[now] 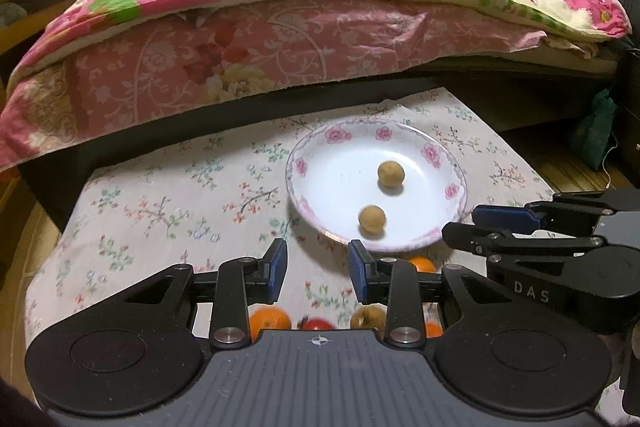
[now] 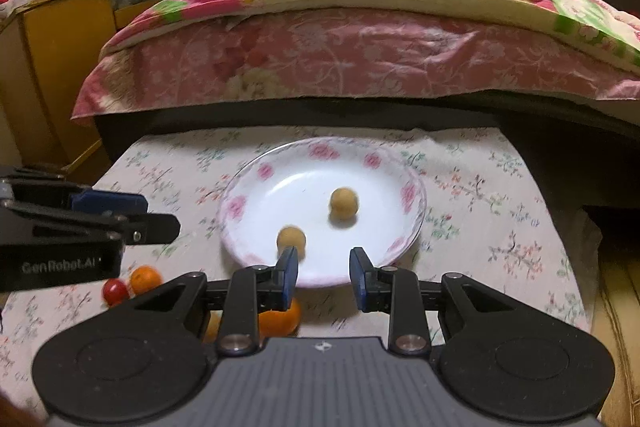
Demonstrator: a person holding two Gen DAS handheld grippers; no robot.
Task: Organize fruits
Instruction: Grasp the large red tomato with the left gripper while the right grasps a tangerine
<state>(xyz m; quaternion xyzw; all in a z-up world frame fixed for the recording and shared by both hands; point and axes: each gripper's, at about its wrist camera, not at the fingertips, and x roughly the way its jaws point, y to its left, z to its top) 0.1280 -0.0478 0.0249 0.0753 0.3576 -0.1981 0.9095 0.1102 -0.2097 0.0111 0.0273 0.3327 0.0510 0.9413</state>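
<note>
A white plate with a pink flower rim point(image 1: 296, 167) point(image 2: 236, 207) sits on the floral cloth and holds two small tan round fruits point(image 1: 391, 173) point(image 1: 372, 219), also visible in the right wrist view point(image 2: 344, 202) point(image 2: 291, 235). My left gripper point(image 1: 318, 259) hovers just before the plate's near-left rim, jaws apart, nothing between them. My right gripper point(image 2: 324, 267) hangs over the plate's near rim with a narrow empty gap. Beneath the grippers lie oranges point(image 1: 270, 321) point(image 1: 423, 264) point(image 2: 282, 319) point(image 2: 146, 278), a small red fruit point(image 1: 317, 324) point(image 2: 115, 291) and a brownish fruit point(image 1: 368, 315), partly hidden.
The floral cloth point(image 1: 160, 207) covers a low table. Right behind it stands a bed with pink quilts point(image 1: 240, 59). A yellow wooden cabinet point(image 2: 48, 67) stands to the left, and a green bag point(image 1: 592, 131) sits on the floor at right.
</note>
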